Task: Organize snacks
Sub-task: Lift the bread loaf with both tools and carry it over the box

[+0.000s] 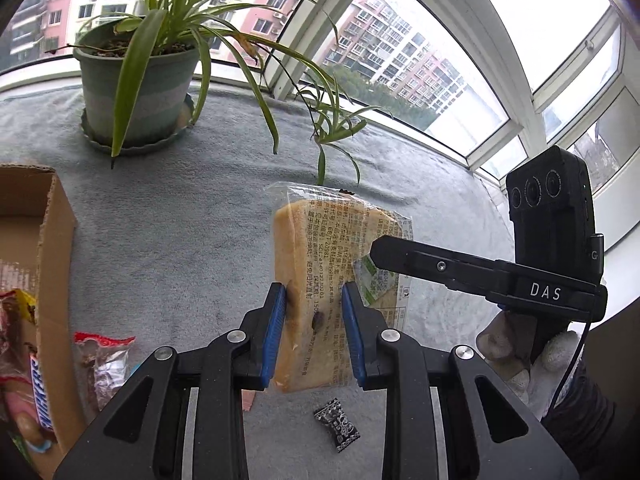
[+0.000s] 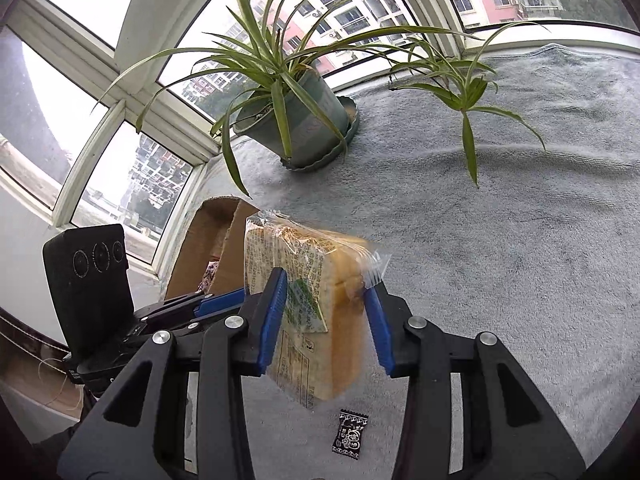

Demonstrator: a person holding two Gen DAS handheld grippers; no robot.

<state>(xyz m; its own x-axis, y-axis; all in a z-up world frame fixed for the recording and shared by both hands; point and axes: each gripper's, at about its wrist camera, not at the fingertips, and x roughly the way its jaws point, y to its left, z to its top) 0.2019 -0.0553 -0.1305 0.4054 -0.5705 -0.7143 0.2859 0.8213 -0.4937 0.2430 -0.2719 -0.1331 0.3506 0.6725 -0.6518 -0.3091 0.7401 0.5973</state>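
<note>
A clear-wrapped slab of yellow bread (image 1: 316, 264) hangs above the grey cloth, held by both grippers. In the left wrist view, my left gripper (image 1: 314, 300) is shut on its near end, blue pads pressed to both sides. My right gripper (image 1: 384, 250) comes in from the right and grips the same package. The right wrist view shows the right gripper (image 2: 326, 286) shut across the bread (image 2: 332, 344), with the left gripper (image 2: 216, 304) reaching in from the left. A cardboard box (image 1: 56, 240) at the left holds a Snickers bar (image 1: 40, 392) and other snacks.
A small black candy (image 1: 338, 428) lies on the cloth under the bread. A red-topped wrapped snack (image 1: 104, 360) lies beside the box (image 2: 216, 240). A potted spider plant (image 1: 136, 92) stands at the back by the window, its leaves trailing over the cloth (image 2: 520, 240). A gloved hand (image 1: 520, 344) holds the right gripper.
</note>
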